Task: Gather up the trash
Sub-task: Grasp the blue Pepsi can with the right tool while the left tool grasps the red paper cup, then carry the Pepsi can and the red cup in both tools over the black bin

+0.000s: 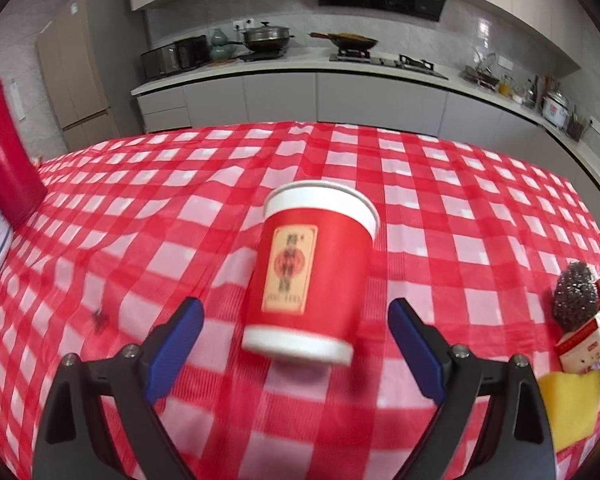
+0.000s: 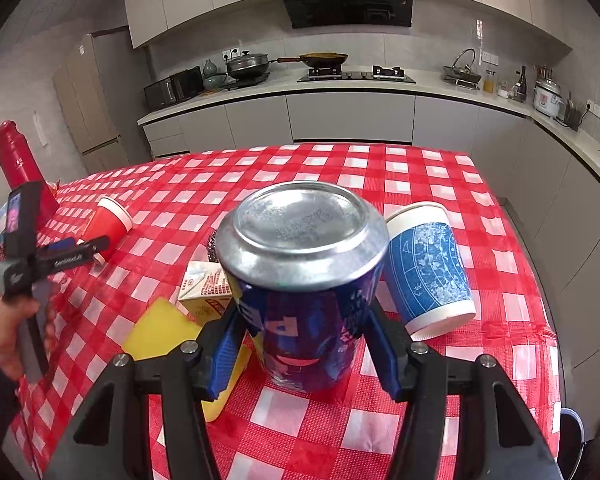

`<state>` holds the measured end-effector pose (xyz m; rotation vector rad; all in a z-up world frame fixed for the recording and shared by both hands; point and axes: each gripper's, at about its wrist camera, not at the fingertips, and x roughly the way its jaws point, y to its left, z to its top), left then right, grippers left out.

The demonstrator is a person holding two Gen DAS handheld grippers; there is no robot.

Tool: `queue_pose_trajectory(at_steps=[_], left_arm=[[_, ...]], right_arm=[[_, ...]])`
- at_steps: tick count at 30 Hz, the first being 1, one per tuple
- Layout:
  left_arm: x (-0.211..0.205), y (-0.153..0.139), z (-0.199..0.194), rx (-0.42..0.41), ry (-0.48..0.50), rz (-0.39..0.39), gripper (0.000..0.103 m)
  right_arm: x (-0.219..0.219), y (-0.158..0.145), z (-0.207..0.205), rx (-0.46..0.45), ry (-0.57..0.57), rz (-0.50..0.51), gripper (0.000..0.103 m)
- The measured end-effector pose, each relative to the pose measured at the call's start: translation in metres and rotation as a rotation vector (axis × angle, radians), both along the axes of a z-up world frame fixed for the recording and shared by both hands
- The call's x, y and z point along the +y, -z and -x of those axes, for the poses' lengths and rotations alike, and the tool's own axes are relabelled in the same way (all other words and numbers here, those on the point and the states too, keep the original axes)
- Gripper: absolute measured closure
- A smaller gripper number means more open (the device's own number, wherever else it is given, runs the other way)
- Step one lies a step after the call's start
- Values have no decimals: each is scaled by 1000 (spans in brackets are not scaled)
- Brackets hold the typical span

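Note:
A blue drink can (image 2: 304,280) stands upside down on the checked cloth, its silver base facing up. My right gripper (image 2: 304,312) is shut on it, blue pads pressed on both sides. A red paper cup (image 1: 312,276) with a white rim stands just ahead of my left gripper (image 1: 296,308). That gripper is open, a finger on either side of the cup's foot and clear of it. The right wrist view shows the same red cup (image 2: 112,216) at the far left, with the left gripper (image 2: 72,250) and the hand (image 2: 12,340) holding it.
A tilted blue-and-white paper cup (image 2: 428,264) leans right of the can. A small carton (image 2: 206,286), a yellow sponge (image 2: 160,328) and a steel scourer (image 1: 574,292) lie between the grippers. A tall red bottle (image 1: 0,152) stands at the table's left edge. Kitchen counters run behind.

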<state>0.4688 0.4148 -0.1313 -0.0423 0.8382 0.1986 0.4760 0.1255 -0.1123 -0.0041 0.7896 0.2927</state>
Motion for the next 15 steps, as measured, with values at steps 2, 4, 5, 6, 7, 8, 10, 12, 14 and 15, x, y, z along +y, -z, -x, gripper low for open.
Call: queue_pose_trajectory(at_steps=[2, 4, 5, 6, 7, 8, 10, 12, 14, 15], left_arm=[[3, 5, -9, 25, 8, -4, 9], [6, 10, -13, 45, 16, 20, 14], [7, 12, -14, 50, 20, 45, 26], [7, 13, -15, 60, 30, 67, 44], [8, 14, -15, 61, 28, 82, 45], [8, 13, -13, 54, 24, 93, 45], [7, 10, -8, 35, 24, 103, 46], [4, 4, -2, 14, 21, 100, 46], [2, -6, 9, -15, 18, 109, 46], [1, -11, 13, -27, 17, 107, 46]], right_arm=[[-1, 3, -1, 9, -5, 1, 43], [-1, 5, -2, 9, -7, 1, 44], [-2, 6, -2, 12, -8, 1, 44], [-3, 7, -3, 15, -8, -1, 44], [-3, 7, -3, 16, -9, -1, 44], [-3, 8, -3, 15, -11, -1, 44], [-4, 7, -3, 13, -11, -5, 44], [-5, 6, -2, 10, -12, -10, 44], [-5, 4, -1, 4, -15, -15, 44], [-4, 3, 0, 1, -18, -18, 44]])
